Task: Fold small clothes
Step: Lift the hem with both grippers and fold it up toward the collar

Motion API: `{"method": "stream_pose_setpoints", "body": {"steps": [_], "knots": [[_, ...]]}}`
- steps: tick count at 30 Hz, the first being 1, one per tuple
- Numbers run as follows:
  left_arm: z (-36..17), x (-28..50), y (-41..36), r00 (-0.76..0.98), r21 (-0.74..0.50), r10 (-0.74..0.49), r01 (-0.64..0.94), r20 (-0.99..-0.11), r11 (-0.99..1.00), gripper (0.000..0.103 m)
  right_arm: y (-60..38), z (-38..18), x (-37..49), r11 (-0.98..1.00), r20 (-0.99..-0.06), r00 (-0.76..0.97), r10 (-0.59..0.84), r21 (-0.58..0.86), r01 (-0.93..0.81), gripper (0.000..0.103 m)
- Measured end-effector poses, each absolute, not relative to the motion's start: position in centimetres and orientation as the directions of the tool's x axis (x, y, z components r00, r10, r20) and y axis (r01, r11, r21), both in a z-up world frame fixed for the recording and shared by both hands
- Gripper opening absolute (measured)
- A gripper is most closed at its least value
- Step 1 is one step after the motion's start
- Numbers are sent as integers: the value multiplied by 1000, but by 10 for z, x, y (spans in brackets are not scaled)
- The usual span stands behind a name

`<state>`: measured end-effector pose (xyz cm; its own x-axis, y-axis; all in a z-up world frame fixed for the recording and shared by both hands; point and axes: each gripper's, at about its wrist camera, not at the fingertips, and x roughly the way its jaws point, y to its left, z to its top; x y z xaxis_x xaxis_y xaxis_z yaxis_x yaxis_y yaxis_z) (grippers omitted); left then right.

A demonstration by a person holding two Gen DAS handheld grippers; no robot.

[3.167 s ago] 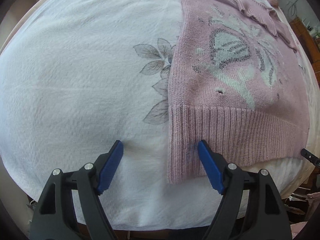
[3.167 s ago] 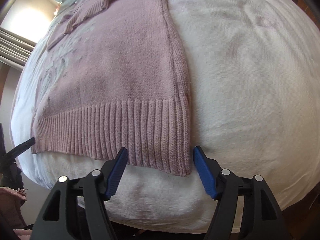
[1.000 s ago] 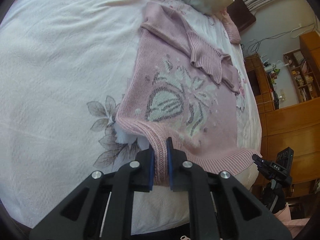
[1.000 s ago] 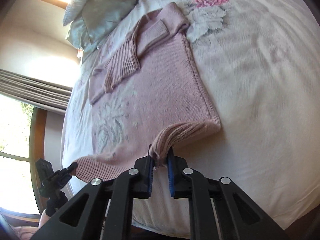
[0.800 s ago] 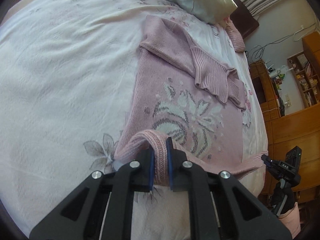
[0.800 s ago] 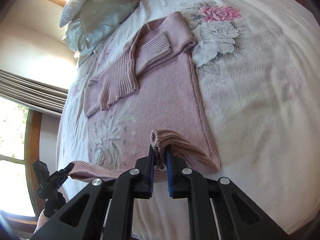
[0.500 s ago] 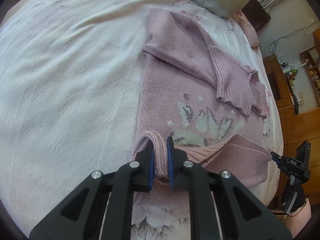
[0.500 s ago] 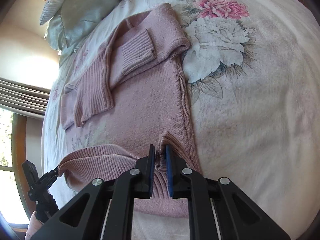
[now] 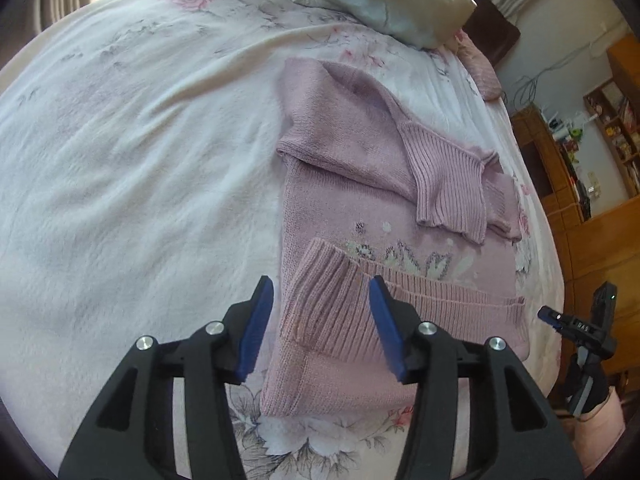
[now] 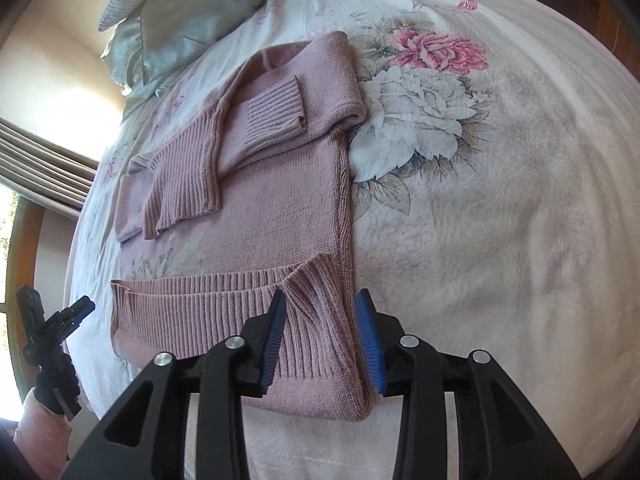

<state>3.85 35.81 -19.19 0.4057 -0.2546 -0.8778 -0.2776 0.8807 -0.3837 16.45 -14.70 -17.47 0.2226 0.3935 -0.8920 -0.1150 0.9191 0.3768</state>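
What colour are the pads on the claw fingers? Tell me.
Blue, on black frames; clearest on the left claw pads in the left wrist view.

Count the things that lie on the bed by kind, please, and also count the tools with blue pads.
Pink knit sweater: 1
Silky pale pillows: at least 1; I cannot tell how many
Tools with blue pads: 2, the left tool and the right tool, both open
Total: 4 at least, all over the floral bedspread

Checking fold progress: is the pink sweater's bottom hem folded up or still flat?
Folded up. The ribbed hem lies across the pink sweater body, below the folded sleeves; both claws are open.
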Motion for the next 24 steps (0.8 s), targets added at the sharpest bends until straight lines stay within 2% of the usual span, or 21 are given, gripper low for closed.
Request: {"method": "stream_pose_setpoints", "body": {"steps": [4,9,10,11,12,13,14,19,24], "knots": [[-209,58,339,350,-281,-193,-220,-916,934,59,-137,-176,155,915,-893,207,399,375,-148,38],[-230,79,329,296,-250,-184,-203,-937,947,58,-125,-180,152,915,-906,182,383,343,-213,39],[-233,81,328,286,-245,-182,-205,-941,947,53,-124,-179,153,914,-906,185,380,336,-228,41],[-235,83,327,278,-247,-186,-206,-942,947,42,-123,-178,154,913,-908,189,374,326,-243,43],[-236,84,325,277,-249,-188,-205,-942,947,36,-120,-177,156,914,-911,194,363,308,-264,47],[-236,84,324,279,-260,-200,-198,-939,945,18,-116,-176,158,913,-915,197,352,289,-289,49],[-234,83,323,291,-271,-210,-190,-933,944,10,-113,-177,160,910,-920,196,340,270,-314,50],[-220,73,315,334,-305,-247,-133,-910,943,10,-96,-191,175,895,-935,170,310,226,-385,51],[-227,73,319,315,-293,-237,-143,-919,946,13,-85,-213,187,877,-948,124,293,215,-430,51]]}}
